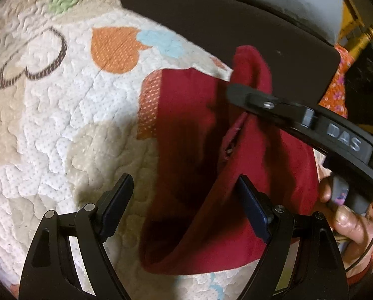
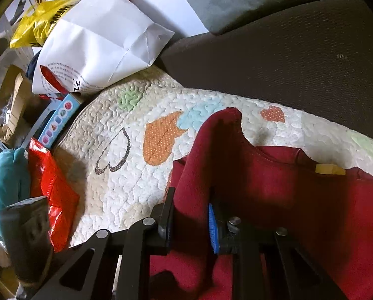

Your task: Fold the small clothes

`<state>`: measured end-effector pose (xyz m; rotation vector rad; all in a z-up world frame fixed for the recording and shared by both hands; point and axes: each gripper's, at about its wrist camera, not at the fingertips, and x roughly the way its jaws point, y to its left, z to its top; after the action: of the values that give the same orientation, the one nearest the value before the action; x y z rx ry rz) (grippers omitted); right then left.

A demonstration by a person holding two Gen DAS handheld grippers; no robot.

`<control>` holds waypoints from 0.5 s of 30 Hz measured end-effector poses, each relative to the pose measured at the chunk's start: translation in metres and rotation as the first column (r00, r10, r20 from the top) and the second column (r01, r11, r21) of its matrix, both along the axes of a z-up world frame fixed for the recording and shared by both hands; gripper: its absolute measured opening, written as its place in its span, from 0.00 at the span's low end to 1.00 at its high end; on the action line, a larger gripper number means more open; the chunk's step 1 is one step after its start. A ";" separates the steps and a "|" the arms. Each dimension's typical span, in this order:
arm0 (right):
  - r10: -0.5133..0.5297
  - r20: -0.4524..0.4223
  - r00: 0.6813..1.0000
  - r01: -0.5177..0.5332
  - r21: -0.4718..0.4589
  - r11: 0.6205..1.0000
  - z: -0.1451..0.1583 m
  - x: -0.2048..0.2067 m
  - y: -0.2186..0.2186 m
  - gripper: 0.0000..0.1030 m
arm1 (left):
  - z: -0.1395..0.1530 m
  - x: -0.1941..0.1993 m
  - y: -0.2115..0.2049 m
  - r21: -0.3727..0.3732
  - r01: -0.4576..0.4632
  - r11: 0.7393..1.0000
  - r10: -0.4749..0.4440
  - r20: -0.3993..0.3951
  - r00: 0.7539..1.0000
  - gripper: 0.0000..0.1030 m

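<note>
Quilted mat [image 1: 61,125] holds red garment [image 1: 191,137]; left gripper [image 1: 184,215] fingers wide, right gripper [image 2: 190,221] fingers pinching it.

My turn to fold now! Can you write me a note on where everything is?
Left gripper: open, holding nothing, hovering over the near part of the red garment.
Right gripper: shut on a raised fold of the garment, lifting it off the quilt.
The garment lies on the quilt, in front of the dark cushion; its yellow tag shows at the far edge.
Done: one part gripped and lifted.
Left: lay that part over, flatten it, finish the folds.
</note>
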<state>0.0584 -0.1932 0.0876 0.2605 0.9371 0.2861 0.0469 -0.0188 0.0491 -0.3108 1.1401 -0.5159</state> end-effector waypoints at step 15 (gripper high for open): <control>0.032 -0.148 0.988 -0.077 -0.307 0.949 -0.042 0.046 0.056 0.60 | -0.011 0.002 0.003 0.071 -0.053 0.996 0.056 -0.035 0.998 0.81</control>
<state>0.1045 -0.1371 0.0453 -0.0377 1.1157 0.1676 0.0488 -0.0160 0.0383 -0.2906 1.1801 -0.4227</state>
